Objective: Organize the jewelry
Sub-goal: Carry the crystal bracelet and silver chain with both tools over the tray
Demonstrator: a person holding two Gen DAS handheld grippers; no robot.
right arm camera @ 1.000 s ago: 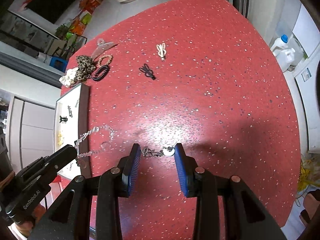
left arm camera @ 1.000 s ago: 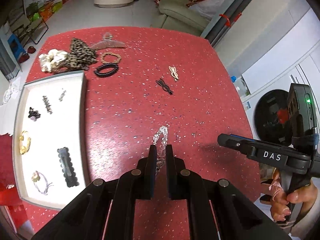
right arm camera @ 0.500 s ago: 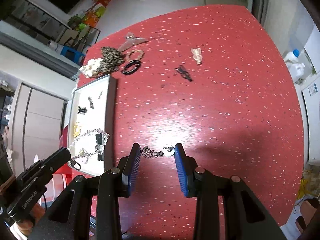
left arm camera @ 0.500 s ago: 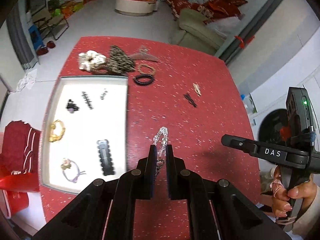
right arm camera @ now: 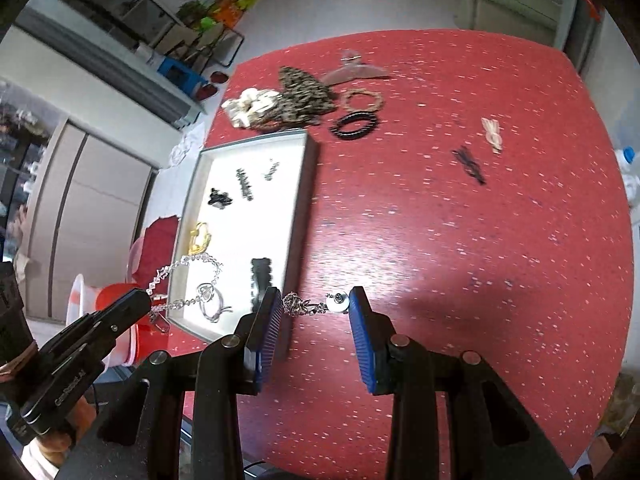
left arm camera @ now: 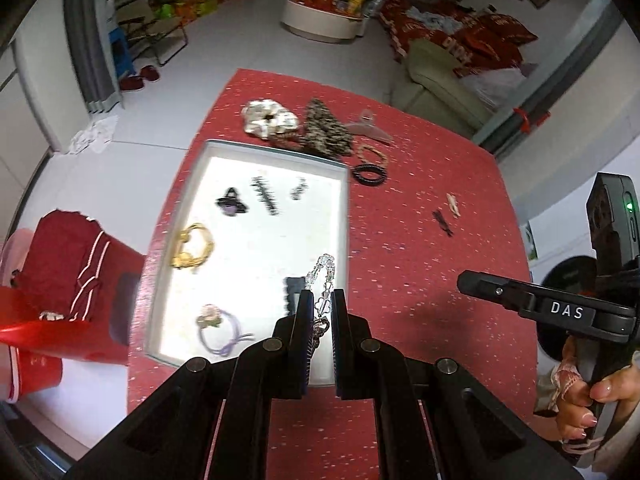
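Two grippers are at work over a red speckled table (right arm camera: 460,240). The left gripper (left arm camera: 320,308) has its jaws closed on a clear crystal-bead bracelet (left arm camera: 322,276), a loop of faceted beads with a small metal clasp, which hangs above the near right part of a white tray (left arm camera: 256,152). The right gripper (right arm camera: 316,308) has its blue-padded jaws partly apart, with a small silver ornamental chain piece (right arm camera: 308,305) stretched between the pads and touching both, so it looks held between them.

In the tray lie a black bow clip (left arm camera: 231,203), a black toothed clip (left arm camera: 266,195), a gold bracelet (left arm camera: 192,246), a purple hair tie with a small flower (left arm camera: 220,330) and a black scalloped barrette (right arm camera: 261,282).

Beyond the tray's far edge sit a white scrunchie (left arm camera: 269,118), a leopard scrunchie (left arm camera: 326,130), a translucent claw clip (left arm camera: 366,128), a tan beaded bracelet (left arm camera: 373,153) and a black beaded bracelet (left arm camera: 370,174). Further right lie a black hairpin (left arm camera: 442,222) and a beige hairpin (left arm camera: 453,204).

The right gripper's body reads "DAS"; the left one's lettering is blurred, possibly "GenRobot.AI".

The tray lies near the table's left edge. The right half of the table is mostly open red surface.
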